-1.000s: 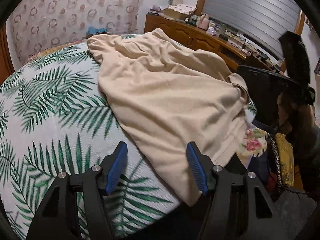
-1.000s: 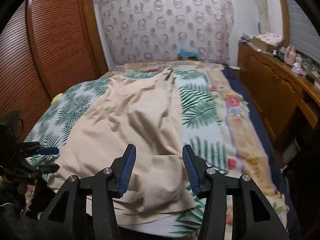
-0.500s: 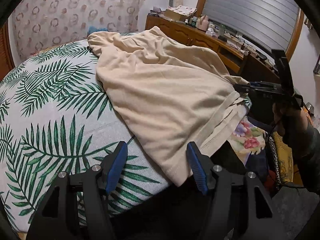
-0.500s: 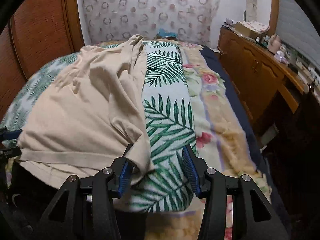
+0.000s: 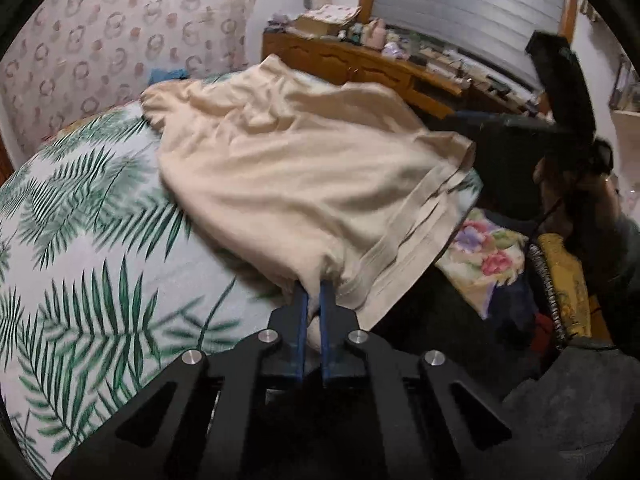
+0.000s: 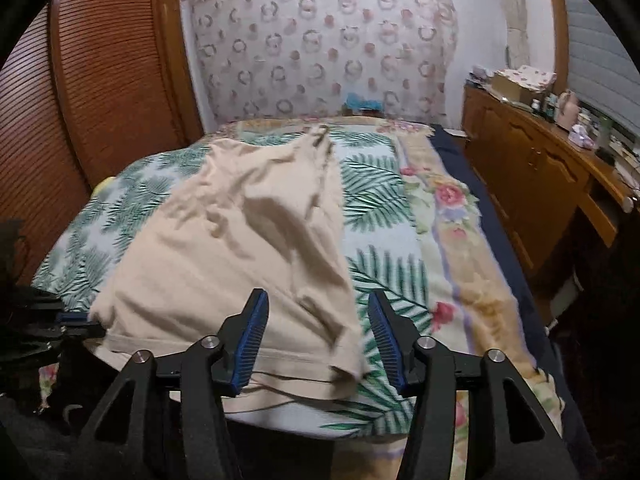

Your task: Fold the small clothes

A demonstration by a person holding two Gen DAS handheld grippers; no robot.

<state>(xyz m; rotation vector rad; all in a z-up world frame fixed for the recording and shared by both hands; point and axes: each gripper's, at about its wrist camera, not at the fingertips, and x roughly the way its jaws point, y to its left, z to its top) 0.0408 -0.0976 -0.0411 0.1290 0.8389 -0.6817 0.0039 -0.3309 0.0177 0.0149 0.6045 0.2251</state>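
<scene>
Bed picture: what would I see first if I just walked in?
First, the big beige cotton garment spread across the bed's palm-leaf bedspread. Next, the left claw at the near edge, which has just closed and pinches the garment's hem between its blue pads. The right claw hangs open over the hem's other corner.

a bed (image 6: 404,240) is carrying a palm-leaf sheet (image 6: 372,184), with a flowered blanket (image 6: 452,216) showing along its right side. a beige garment (image 6: 240,248) is lying crumpled across the sheet, its hem hanging over the near edge.
</scene>
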